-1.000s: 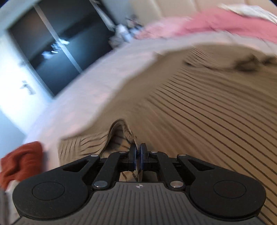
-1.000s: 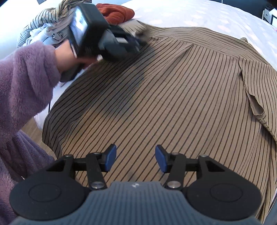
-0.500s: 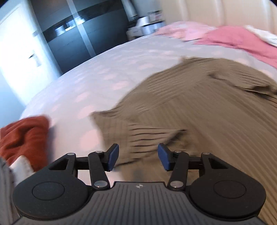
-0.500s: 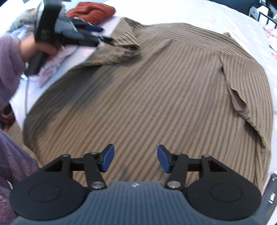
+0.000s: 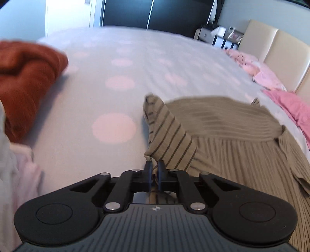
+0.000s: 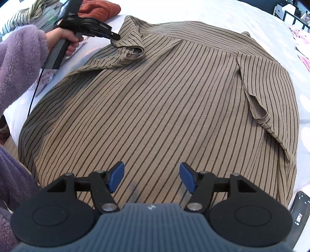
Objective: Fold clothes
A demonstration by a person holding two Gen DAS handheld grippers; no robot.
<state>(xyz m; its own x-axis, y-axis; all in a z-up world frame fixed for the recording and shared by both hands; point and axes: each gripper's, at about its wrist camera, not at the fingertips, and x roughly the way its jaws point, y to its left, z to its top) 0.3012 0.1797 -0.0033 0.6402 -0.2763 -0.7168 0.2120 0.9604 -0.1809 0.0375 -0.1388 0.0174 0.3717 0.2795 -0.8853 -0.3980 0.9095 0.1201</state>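
A tan shirt with dark stripes (image 6: 164, 97) lies spread flat on the bed. Its left sleeve (image 5: 168, 131) is bunched and lifted at the shirt's far left corner. My left gripper (image 5: 154, 166) is shut on that sleeve's edge; the right wrist view shows the left gripper (image 6: 115, 36) held by a hand pinching the cloth. My right gripper (image 6: 151, 178) hovers over the shirt's near hem with its jaws opening and nothing between the blue pads. The right sleeve (image 6: 257, 108) lies folded inward on the shirt.
A rust-red garment (image 5: 25, 77) lies on the dotted white sheet (image 5: 120, 81) to the left. Pink clothes (image 5: 290, 104) sit by the cream headboard (image 5: 281, 48). A clothes pile (image 6: 29, 13) is far left, a phone (image 6: 300, 213) near right, and a purple fleece sleeve (image 6: 17, 64) at left.
My left gripper let go of the shirt, opened, rolled level and swung toward the far left corner, then shut on the sleeve. My right gripper's jaws stand slightly wider.
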